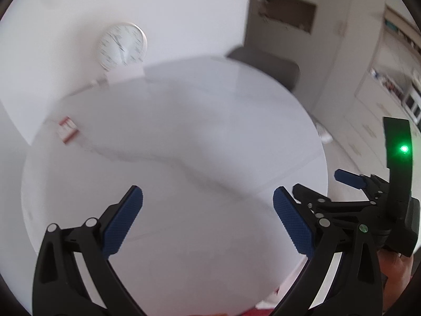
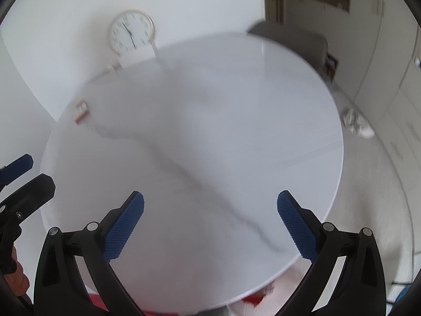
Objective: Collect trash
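Red-and-white wrapper (image 1: 68, 129) lies at round marble table's (image 1: 236, 131) far edge; left gripper (image 1: 208, 221) and right gripper (image 2: 210, 223) both spread apart, empty

We are in a home, in what looks like a dining corner. A round white marble-look tabletop (image 2: 263, 110) with a grey vein stands before a plain white wall, where a round wall clock (image 2: 130, 32) hangs at the far left. A grey upholstered chair (image 2: 294, 39) is drawn up at the far right edge. Further right we see pale cabinet doors (image 2: 389, 84) and, in the left view, blurred shelves of small household items (image 1: 394, 79).
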A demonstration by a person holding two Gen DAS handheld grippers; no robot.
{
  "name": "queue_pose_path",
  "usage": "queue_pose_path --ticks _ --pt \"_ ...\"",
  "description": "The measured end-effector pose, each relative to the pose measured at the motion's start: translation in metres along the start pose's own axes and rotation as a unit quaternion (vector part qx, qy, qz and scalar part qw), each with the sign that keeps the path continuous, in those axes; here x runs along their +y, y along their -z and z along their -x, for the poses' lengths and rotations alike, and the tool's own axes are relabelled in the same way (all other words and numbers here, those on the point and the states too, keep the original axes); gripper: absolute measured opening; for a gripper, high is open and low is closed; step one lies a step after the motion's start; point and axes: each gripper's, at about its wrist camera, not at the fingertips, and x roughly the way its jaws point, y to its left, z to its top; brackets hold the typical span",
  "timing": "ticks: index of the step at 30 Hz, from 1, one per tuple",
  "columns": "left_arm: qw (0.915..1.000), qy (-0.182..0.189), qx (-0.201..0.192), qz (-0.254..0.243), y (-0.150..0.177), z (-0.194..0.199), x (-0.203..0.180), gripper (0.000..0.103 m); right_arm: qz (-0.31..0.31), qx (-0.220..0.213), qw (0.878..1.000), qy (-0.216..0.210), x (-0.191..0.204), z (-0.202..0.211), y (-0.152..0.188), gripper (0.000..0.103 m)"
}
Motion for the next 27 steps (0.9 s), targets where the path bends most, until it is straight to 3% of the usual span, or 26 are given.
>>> queue_pose_path --ticks 6,11,27 --pt "0.9979 -0.017 -0.048 0.038 -0.032 0.033 0.021 0.095 0.006 -0.064 0.998 0.004 0.01 0.042 -0.038 0.1" --pt "0.9948 -0.049 -0.071 0.053 -0.038 0.042 0.033 0.095 -0.003 -0.072 0.997 0.008 0.01 0.053 -0.04 0.101" --pt "0.9964 -0.046 -0.042 0.058 -0.03 0.033 0.036 0.095 0.02 -0.058 0.998 0.011 0.028 0.048 -0.031 0.101"
